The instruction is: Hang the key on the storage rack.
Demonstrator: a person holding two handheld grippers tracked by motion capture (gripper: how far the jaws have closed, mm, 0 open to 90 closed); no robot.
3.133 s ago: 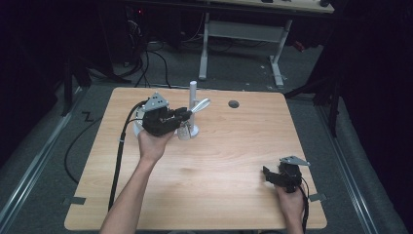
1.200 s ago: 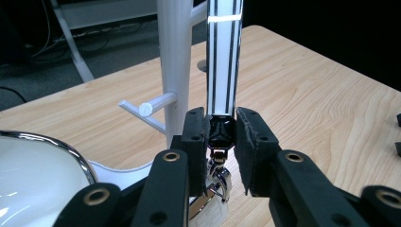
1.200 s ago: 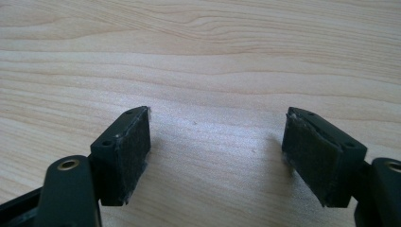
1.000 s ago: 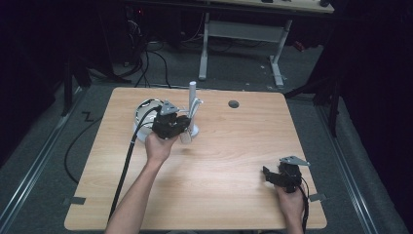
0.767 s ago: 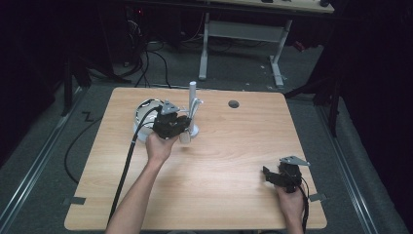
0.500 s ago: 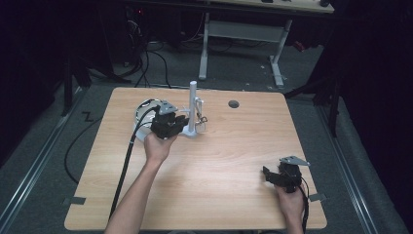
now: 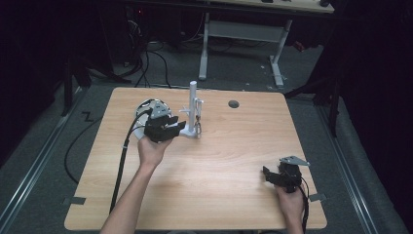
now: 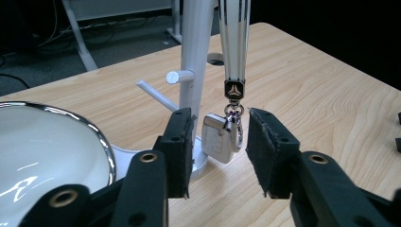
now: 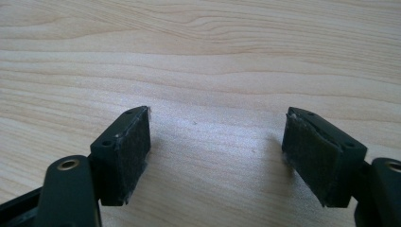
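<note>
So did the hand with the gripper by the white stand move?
Yes. The left gripper has slid right across the table, away from the bowl and up to the white stand, where a keychain hangs.

So there's a white peg stand (image 8: 195, 56) sitting upright on the wooden desk (image 7: 234, 161), toward the far left-middle, with short pegs sticking out of its post. Hanging off it is a black-and-white striped lanyard (image 8: 235, 40), dropping straight down to a little black clip, then a metal ring with a small silvery-white key fob (image 8: 218, 140). The fob dangles low near the stand's round base, just beside the post, tilted a bit.
</note>
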